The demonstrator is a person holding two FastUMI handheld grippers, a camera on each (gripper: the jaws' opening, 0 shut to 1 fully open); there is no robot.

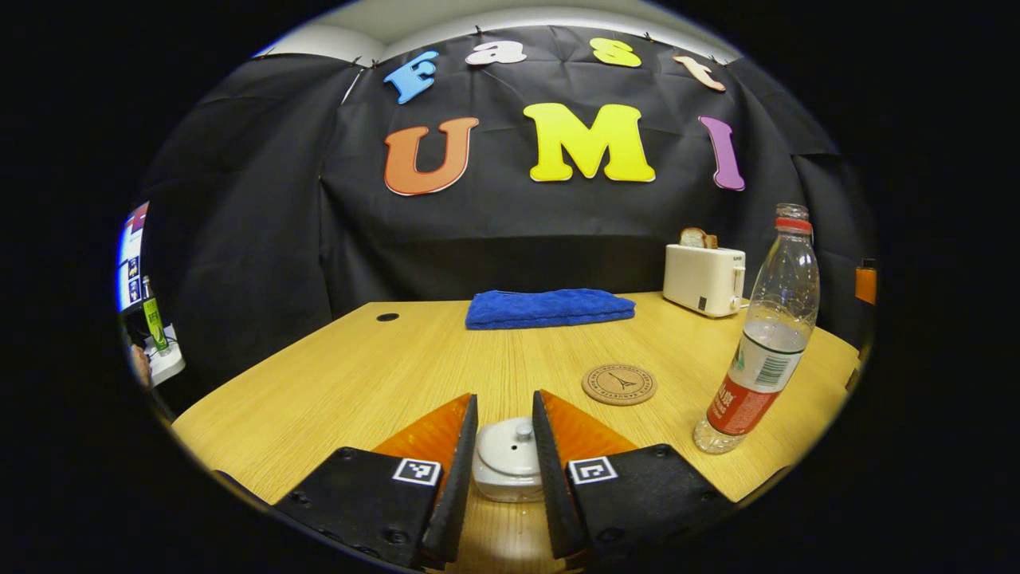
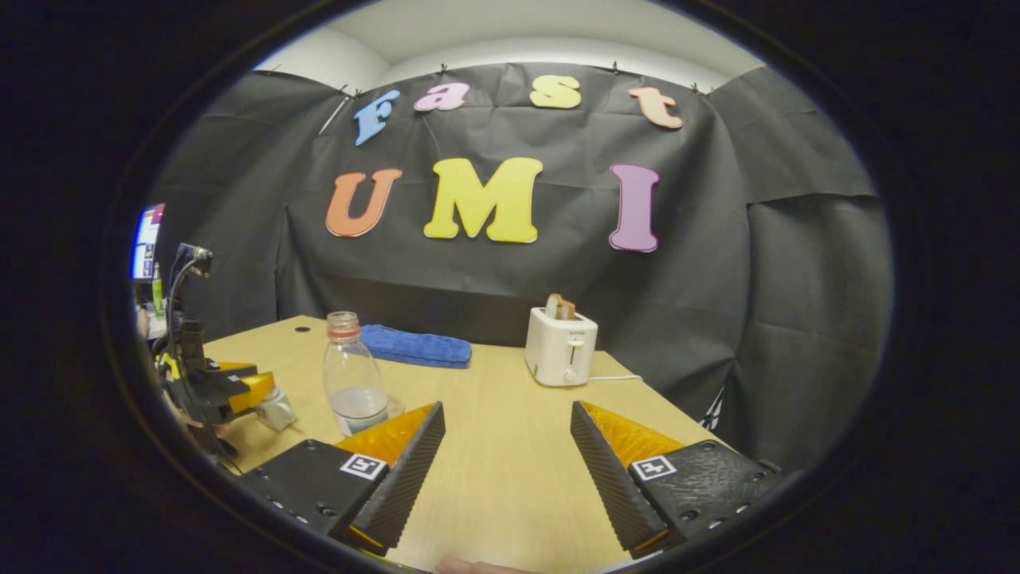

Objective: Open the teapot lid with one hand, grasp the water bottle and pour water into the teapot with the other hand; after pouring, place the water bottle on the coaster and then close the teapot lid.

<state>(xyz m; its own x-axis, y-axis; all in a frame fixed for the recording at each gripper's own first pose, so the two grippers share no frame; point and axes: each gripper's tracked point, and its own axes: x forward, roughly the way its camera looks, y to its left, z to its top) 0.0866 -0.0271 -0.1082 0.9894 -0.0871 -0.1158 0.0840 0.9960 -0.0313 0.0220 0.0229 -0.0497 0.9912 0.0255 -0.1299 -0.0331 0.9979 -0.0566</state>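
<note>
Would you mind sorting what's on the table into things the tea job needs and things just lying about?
Needed: teapot, its lid, water bottle, coaster.
Lying about: blue towel, toaster with toast.

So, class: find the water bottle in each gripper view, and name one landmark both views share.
Left gripper view: the water bottle stands at the right, beyond the coaster.
Right gripper view: the bottle stands left of centre, just past the right gripper's near finger.
Shared landmark: the white toaster.

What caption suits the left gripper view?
Left gripper straddles the white teapot; uncapped water bottle stands beside the coaster.
</note>
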